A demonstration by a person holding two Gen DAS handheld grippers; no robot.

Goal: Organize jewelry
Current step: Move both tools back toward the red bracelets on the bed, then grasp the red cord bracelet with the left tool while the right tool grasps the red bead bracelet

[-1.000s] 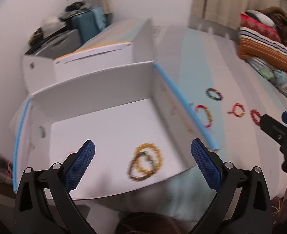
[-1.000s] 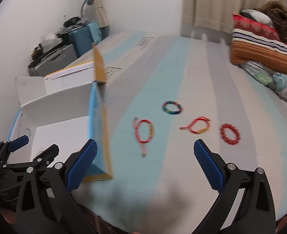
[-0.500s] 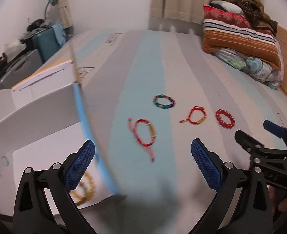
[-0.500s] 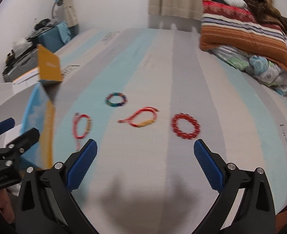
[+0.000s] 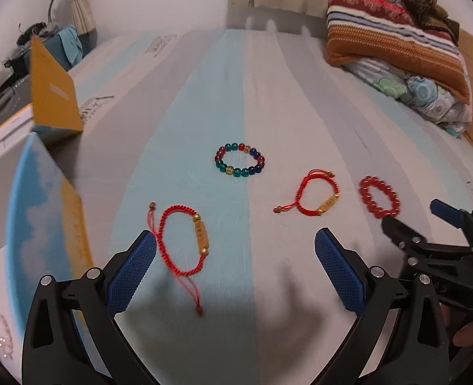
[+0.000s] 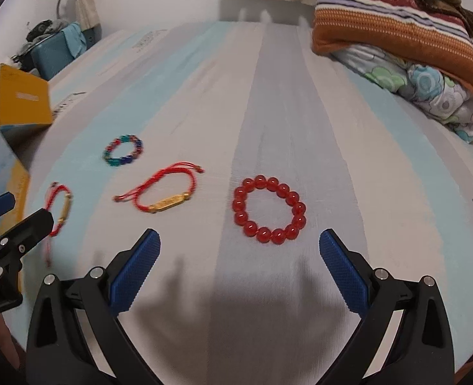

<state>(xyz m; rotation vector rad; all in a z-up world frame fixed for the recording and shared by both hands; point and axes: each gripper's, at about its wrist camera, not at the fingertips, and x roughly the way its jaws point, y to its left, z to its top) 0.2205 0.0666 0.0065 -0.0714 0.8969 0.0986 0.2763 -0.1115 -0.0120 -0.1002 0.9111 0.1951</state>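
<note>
Several bracelets lie on the striped bed. A red cord bracelet with a gold tube (image 5: 185,240) (image 6: 60,208) lies just ahead of my open, empty left gripper (image 5: 235,250), by its left finger. A multicoloured bead bracelet (image 5: 239,159) (image 6: 123,150) lies further back. A second red cord bracelet with a gold bar (image 5: 316,197) (image 6: 166,197) is in the middle. A red bead bracelet (image 6: 270,210) (image 5: 379,195) lies just ahead of my open, empty right gripper (image 6: 239,250). The open white box (image 5: 40,192) stands at the left.
Folded blankets and a pillow (image 6: 397,32) are piled at the bed's back right. A suitcase and clutter (image 6: 56,45) stand beside the bed at the far left. The bed's front edge is close below both grippers.
Both grippers swung right, away from the box and over the bracelets on the bed. The left one left a yellowish bracelet inside the box. Both stayed open.
</note>
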